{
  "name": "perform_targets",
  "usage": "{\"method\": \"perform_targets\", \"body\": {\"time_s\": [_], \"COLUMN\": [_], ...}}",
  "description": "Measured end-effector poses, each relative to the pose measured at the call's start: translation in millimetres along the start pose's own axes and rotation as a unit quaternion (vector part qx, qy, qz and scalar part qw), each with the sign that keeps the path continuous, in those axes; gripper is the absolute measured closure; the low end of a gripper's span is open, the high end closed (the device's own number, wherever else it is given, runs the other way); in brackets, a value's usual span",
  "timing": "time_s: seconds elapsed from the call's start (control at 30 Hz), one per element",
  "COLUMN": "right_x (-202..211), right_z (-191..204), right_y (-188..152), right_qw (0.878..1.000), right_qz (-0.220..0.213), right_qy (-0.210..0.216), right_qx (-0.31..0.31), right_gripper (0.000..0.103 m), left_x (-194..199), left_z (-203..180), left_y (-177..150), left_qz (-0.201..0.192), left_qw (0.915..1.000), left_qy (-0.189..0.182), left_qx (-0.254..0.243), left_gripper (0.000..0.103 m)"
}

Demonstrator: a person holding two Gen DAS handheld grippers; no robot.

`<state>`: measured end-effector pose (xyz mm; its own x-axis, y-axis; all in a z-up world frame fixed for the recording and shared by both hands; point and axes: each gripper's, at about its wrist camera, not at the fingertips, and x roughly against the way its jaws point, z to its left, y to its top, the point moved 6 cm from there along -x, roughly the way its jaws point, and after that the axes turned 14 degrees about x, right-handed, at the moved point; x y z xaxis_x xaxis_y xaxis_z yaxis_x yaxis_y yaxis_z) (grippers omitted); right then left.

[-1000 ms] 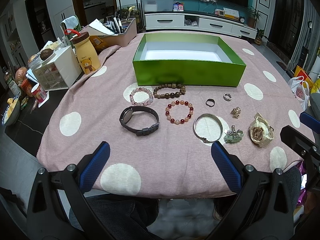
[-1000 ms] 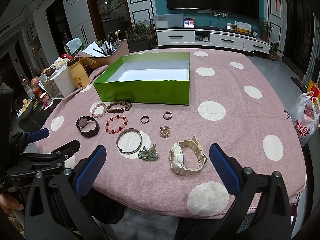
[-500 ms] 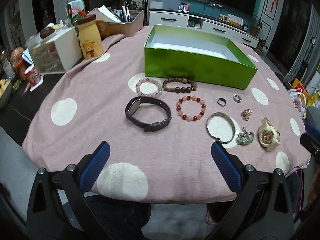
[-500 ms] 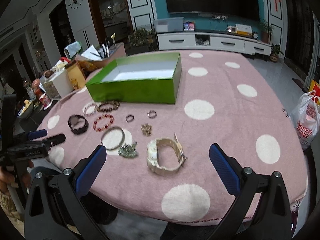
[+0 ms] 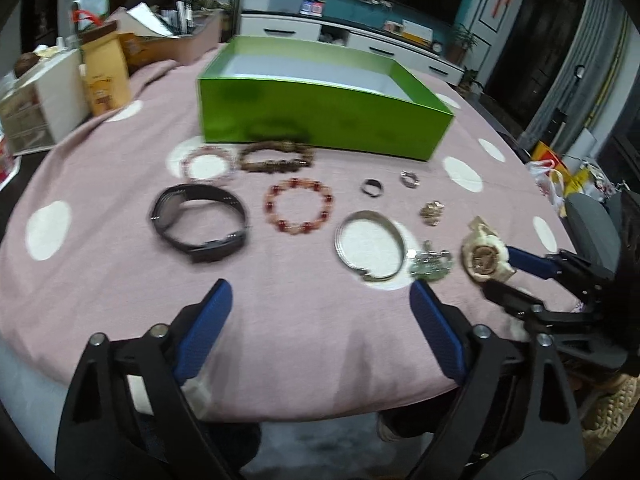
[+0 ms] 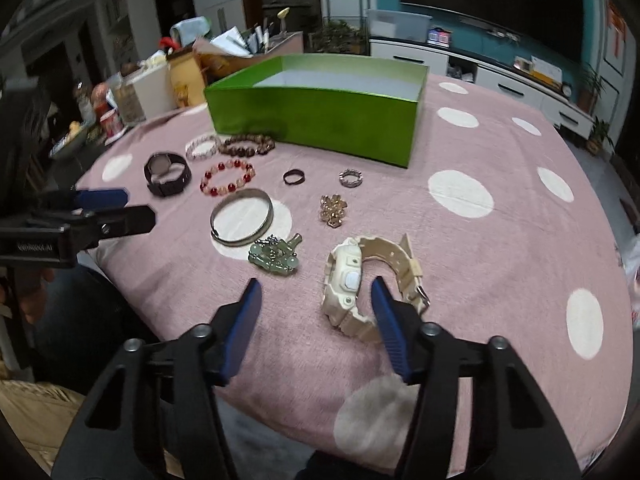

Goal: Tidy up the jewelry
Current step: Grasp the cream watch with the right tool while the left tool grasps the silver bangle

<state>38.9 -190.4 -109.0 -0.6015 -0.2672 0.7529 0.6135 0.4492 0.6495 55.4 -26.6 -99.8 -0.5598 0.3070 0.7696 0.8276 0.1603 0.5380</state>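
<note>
An open green box (image 5: 320,108) (image 6: 320,116) stands on the pink dotted tablecloth (image 5: 300,300). In front of it lie a black watch (image 5: 200,220), a red bead bracelet (image 5: 298,206), a brown bead bracelet (image 5: 276,158), a pink bead bracelet (image 5: 208,164), a silver bangle (image 5: 370,246), two rings (image 5: 372,188), a gold charm (image 5: 432,213), a green pendant (image 6: 274,258) and a cream watch (image 6: 360,280). My left gripper (image 5: 320,312) is open above the table's near edge. My right gripper (image 6: 316,300) is open, its right finger beside the cream watch's case.
A yellow bear canister (image 5: 105,76), a white drawer unit (image 5: 32,100) and a box of papers and pens (image 5: 176,40) stand at the back left. A white TV cabinet (image 5: 360,36) lies beyond the table. The table edge runs just in front of both grippers.
My right gripper has moved in low toward the cream watch and narrowed its opening. My left gripper has moved forward over the table edge, closer to the bracelets.
</note>
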Motion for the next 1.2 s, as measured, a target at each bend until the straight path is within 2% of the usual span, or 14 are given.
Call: {"method": "perform_targets", "body": {"time_s": [0.13,0.2,0.3,0.37,0.53,0.6,0.77,0.9,1.2], "right_x": [-11.9,-16.5,-21.6,-23.3,-23.8,-23.3,-16.8,-16.2,-2.8], "right_z": [-3.8,-6.4,-11.0,-15.0,-18.2,-20.1,-29.7,-31.9,-36.9], "right_y": [-0.3,-1.1,-3.6,-4.7,-3.7,-3.7,-2.9,-1.1,7.6], "right_qw": [1.000,1.000,1.000,1.000,1.000,1.000,0.999,0.999,0.998], "right_qz": [0.011,0.016,0.018,0.012,0.001,-0.002,-0.018,-0.022,-0.045], "right_qy": [-0.001,-0.002,-0.005,0.002,0.005,0.008,0.013,0.015,0.015], "right_qx": [0.010,0.009,0.004,-0.006,-0.013,-0.017,-0.036,-0.038,-0.047], "right_gripper": [0.059,0.066,0.076,0.080,0.081,0.081,0.085,0.085,0.085], "left_x": [-14.0,-23.5,-37.1,-46.8,-59.3,-62.8,-68.9,-71.2,-60.4], "left_z": [-12.3,-14.9,-16.1,-17.9,-21.7,-25.0,-31.4,-28.0,-31.6], "left_y": [2.8,6.1,10.6,12.8,17.0,19.4,20.9,24.4,28.9], "left_qz": [0.016,0.021,0.028,0.033,0.033,0.033,0.028,0.029,0.022], "left_qw": [0.9998,0.9997,0.9995,0.9994,0.9991,0.9990,0.9984,0.9981,0.9990], "left_qy": [-0.012,-0.009,0.003,0.011,0.026,0.027,0.031,0.035,0.019], "left_qx": [0.005,0.011,0.014,0.010,-0.005,-0.012,-0.039,-0.041,-0.035], "left_gripper": [0.027,0.038,0.047,0.049,0.054,0.064,0.079,0.098,0.100]}}
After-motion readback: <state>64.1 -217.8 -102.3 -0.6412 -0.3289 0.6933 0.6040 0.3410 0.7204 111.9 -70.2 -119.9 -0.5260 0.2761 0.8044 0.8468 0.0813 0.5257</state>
